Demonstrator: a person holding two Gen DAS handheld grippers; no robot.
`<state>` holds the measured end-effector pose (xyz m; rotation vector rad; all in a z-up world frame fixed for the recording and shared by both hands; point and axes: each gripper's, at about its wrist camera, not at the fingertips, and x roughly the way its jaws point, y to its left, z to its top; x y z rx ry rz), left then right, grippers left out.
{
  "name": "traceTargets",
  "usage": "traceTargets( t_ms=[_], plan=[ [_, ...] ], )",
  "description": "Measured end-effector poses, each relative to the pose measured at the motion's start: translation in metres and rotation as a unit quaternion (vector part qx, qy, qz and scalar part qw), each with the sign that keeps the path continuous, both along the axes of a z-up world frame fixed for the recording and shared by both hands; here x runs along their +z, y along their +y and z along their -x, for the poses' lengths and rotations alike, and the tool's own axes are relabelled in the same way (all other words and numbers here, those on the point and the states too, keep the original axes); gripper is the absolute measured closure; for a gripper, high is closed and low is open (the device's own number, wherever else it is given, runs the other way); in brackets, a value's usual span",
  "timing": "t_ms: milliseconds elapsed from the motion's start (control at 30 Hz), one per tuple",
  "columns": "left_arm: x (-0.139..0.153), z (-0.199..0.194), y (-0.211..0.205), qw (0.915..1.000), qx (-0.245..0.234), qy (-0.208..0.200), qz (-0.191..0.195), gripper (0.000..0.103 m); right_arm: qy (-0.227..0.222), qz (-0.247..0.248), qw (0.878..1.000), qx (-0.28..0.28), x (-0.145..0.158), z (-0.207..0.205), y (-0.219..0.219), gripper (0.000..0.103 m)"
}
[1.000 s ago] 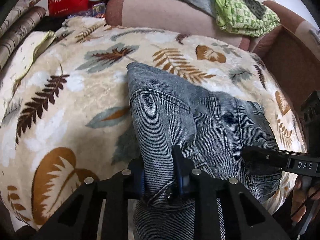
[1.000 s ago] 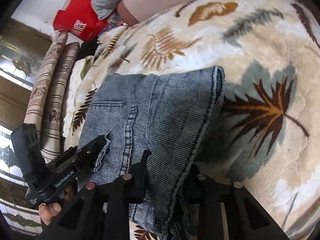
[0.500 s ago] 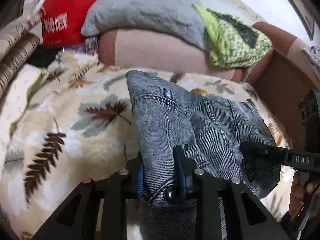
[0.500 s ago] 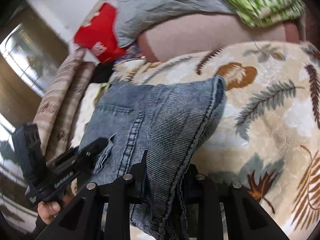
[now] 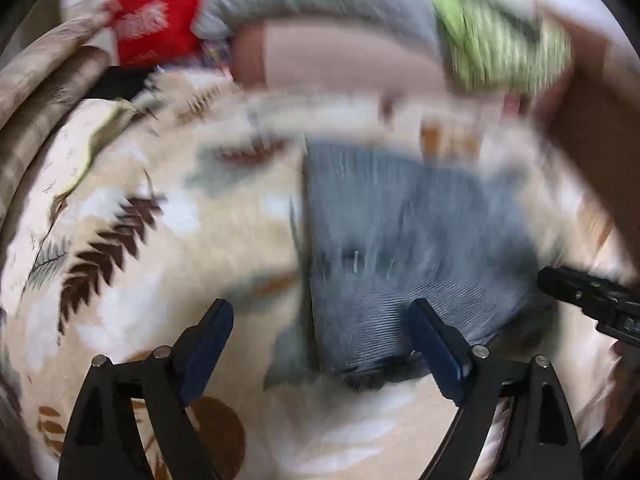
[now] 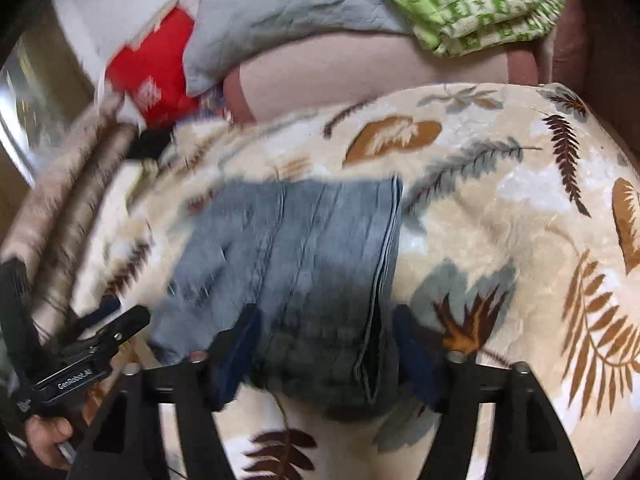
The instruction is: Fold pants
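pants: one pair of grey-blue denim pants (image 6: 304,264), folded into a thick pad, lying on the leaf-print blanket (image 6: 520,208) of a bed or sofa; their near edge sits between each gripper's fingers
left gripper (image 5: 324,336): fingers spread wide, just opened off the cloth; only the right finger (image 5: 436,344) overlaps the denim, nothing pinched
right gripper (image 6: 324,344): fingers apart, likewise just opened; the stacked side hems lie between them, no longer squeezed
handling: I judge the denim soft but heavy, coarse rather than slippery, not fragile; stacked layers should hold a crease; best taken by the thick hemmed edge or the corners
count: one pair of pants; two grippers; one blanket; a red bag (image 6: 152,76), a grey pillow (image 6: 288,12) and a green patterned cloth (image 6: 472,4) behind
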<state>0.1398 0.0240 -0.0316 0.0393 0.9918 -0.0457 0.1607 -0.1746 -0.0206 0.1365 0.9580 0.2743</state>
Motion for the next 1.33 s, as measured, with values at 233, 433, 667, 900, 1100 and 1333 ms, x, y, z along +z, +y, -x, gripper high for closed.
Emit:
traceTargets(
  t_ms=[233,433,667,900,1100,1333],
  plan=[
    [0.030,0.018,0.012,0.9990,0.024,-0.026,0.025,0.012,0.006,0.056,0.998,-0.021,0.005,0.016,-0.011,0.024],
    [0.048,0.048,0.008,0.9980,0.030,-0.048,0.029,0.012,-0.037,0.077,0.996,-0.010,0.034,0.066,-0.010,0.009],
    [0.069,0.081,0.001,0.9946,0.050,-0.085,0.030,0.008,-0.030,0.135,0.989,0.050,0.027,0.100,0.012,0.000],
    [0.079,0.085,-0.011,0.9943,0.032,-0.093,0.041,0.001,-0.041,0.137,0.989,0.035,0.040,0.112,0.002,0.000],
    [0.080,0.075,-0.026,0.9956,0.002,-0.084,0.041,0.001,-0.036,0.132,0.990,0.022,0.044,0.102,-0.008,0.000],
    [0.079,0.063,-0.029,0.9965,0.006,-0.078,0.030,0.000,-0.031,0.134,0.990,0.014,0.043,0.089,-0.013,0.000]
  ],
)
